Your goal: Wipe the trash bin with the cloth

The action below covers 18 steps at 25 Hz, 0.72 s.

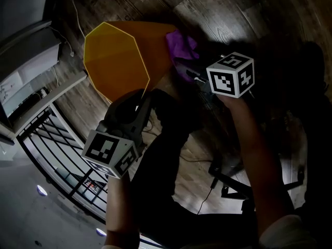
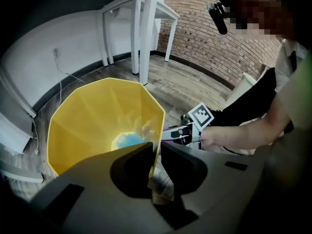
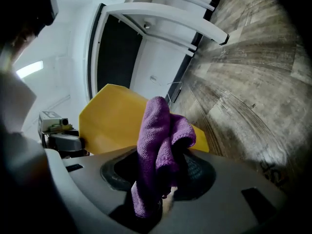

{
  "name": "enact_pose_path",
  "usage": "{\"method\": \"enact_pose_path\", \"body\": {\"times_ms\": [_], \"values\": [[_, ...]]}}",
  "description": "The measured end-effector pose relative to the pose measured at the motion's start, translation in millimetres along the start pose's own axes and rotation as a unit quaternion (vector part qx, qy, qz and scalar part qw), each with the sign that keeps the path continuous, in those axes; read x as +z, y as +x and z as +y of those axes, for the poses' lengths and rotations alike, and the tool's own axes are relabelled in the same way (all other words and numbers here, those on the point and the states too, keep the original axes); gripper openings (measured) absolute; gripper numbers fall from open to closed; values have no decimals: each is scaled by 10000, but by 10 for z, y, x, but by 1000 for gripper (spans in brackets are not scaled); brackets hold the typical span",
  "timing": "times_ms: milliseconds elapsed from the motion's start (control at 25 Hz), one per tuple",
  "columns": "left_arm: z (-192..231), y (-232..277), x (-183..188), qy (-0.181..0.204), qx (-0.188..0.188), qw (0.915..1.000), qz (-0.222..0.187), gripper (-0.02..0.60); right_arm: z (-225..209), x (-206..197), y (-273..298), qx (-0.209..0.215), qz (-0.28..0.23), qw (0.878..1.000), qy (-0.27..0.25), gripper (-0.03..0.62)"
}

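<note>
Yellow plastic trash bin, many-sided and tapering point(image 1: 116, 56), stands on the wood-look floor point(image 1: 155, 4). It appears tipped toward the person, though the angle cannot be fixed.

Left gripper point(image 2: 155, 152): jaws nearly closed, pinching the near rim wall, one jaw inside and one outside. Judged purpose: steady the bin so it won't slide or rock under wiping pressure.

Right gripper point(image 3: 165, 174): jaws clamped on a purple microfibre cloth point(image 3: 156, 135), with a bunched fold standing proud of the tips as the wiping face. The cloth sits just beside the bin's outer wall on the right. Contact not confirmed; head view is too dark there.

Surroundings:
- Pale blue item at the bin bottom point(image 2: 127, 140), approx. centre, ID unclear.
- White table legs point(image 2: 146, 33) beyond the bin, well apart.
- Black cable point(image 1: 205, 201) on the floor near the person's legs: poss. snag.

Obstructions: the left gripper itself occupies the near rim, so that section is unreachable w/o re-gripping.
</note>
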<state>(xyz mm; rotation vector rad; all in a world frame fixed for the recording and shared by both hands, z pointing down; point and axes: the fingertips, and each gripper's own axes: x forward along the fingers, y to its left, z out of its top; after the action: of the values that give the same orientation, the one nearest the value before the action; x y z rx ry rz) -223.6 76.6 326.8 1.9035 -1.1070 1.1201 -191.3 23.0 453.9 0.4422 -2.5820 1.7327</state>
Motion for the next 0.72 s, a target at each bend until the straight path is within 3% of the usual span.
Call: {"method": "enact_pose_path", "body": {"times_ms": [320,720], "values": [[-80,12,118,-14,-108,9999,-117,52,-531,-136,142,-775,590,9952,38,183],[-98,33,173,-152,-119,9997,-156,52,-974,-392,265,-1810,1590,9693,-494,183]]}}
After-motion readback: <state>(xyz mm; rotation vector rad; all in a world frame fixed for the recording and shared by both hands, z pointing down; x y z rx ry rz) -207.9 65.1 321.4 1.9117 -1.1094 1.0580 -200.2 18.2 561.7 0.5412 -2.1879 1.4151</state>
